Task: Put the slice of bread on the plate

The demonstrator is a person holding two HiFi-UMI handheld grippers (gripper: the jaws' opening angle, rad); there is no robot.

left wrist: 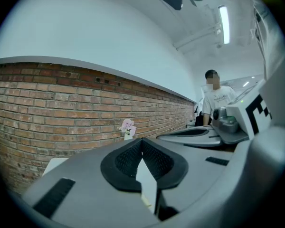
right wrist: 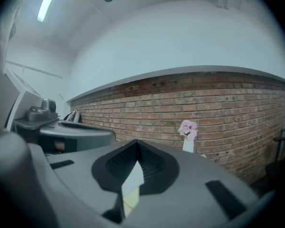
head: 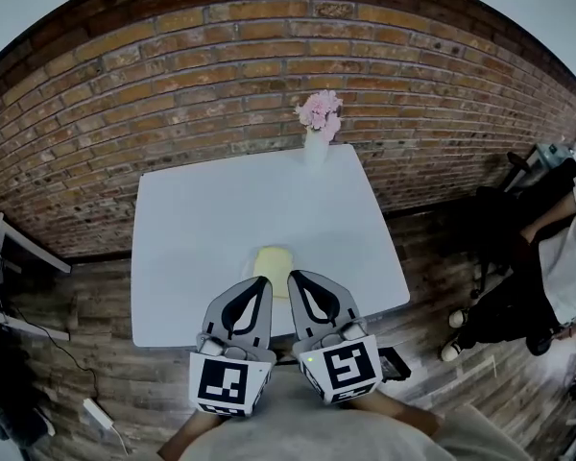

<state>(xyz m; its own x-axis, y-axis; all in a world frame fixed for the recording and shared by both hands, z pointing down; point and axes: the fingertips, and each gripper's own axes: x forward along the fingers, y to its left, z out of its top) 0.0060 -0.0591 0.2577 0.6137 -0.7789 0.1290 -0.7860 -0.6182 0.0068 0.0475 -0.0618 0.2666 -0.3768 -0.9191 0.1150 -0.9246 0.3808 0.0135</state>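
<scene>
Yellowish, a flat thing (head: 274, 260) lies on the white counter (head: 192, 229) at the edge opposite the vase (head: 314, 148); slice, plate or both, we cannot tell. Farther still from the vase, our left gripper (head: 262, 284) and right gripper (head: 296, 278) keep their fingers clenched on nothing.

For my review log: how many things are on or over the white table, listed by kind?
Vase of pink flowers: 1
Pale yellow flat item, bread or plate unclear: 2 kinds possible, 1 item seen
Grippers, left gripper and right gripper, both shut and empty: 2
Total: 4
</scene>
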